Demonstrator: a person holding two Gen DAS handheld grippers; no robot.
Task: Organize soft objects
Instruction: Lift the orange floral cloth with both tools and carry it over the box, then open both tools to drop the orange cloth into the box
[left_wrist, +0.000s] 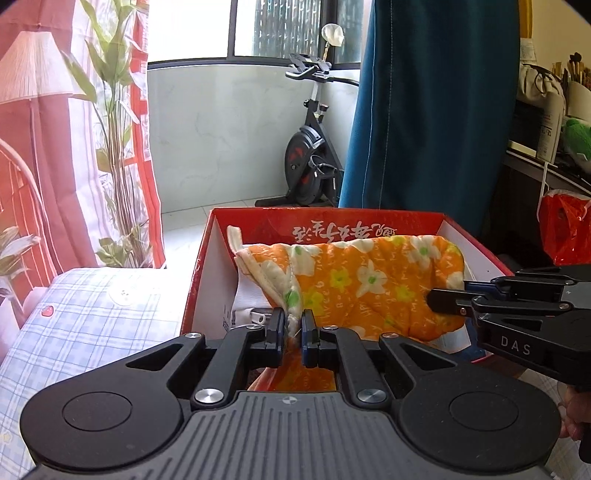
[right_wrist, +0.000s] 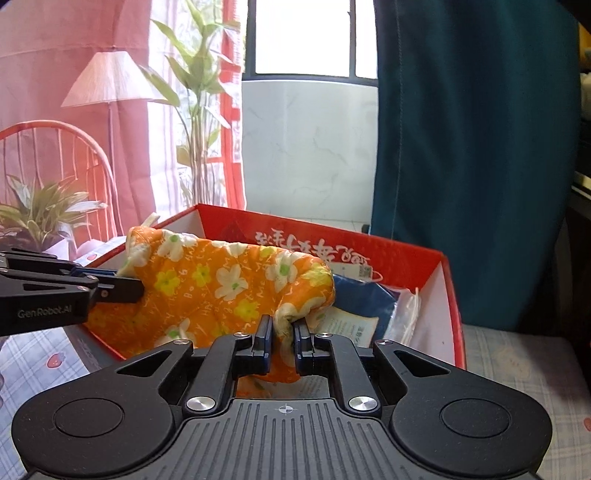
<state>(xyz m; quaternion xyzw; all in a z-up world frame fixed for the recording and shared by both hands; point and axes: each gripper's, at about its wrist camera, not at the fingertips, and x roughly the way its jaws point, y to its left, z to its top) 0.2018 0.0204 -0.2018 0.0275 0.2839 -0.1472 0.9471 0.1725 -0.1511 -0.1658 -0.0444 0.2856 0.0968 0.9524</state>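
An orange quilted cloth with white and yellow flowers (left_wrist: 369, 280) (right_wrist: 207, 291) sags into an open red cardboard box (left_wrist: 266, 223) (right_wrist: 448, 295). My left gripper (left_wrist: 293, 321) is shut on the cloth's cream-edged left end and enters the right wrist view from the left (right_wrist: 129, 286). My right gripper (right_wrist: 283, 328) is shut on a rolled fold at the cloth's right end; in the left wrist view it comes in from the right (left_wrist: 443, 299). Both grippers sit at the box's near edge, and the cloth's lower part hangs behind their fingers.
The box stands on a blue checked sheet (left_wrist: 74, 325). Under the cloth lie a white item (left_wrist: 247, 306), a blue packet (right_wrist: 365, 295) and a clear bag (right_wrist: 406, 314). A teal curtain (left_wrist: 424, 110), an exercise bike (left_wrist: 314, 162) and a red bag (left_wrist: 561, 229) stand behind.
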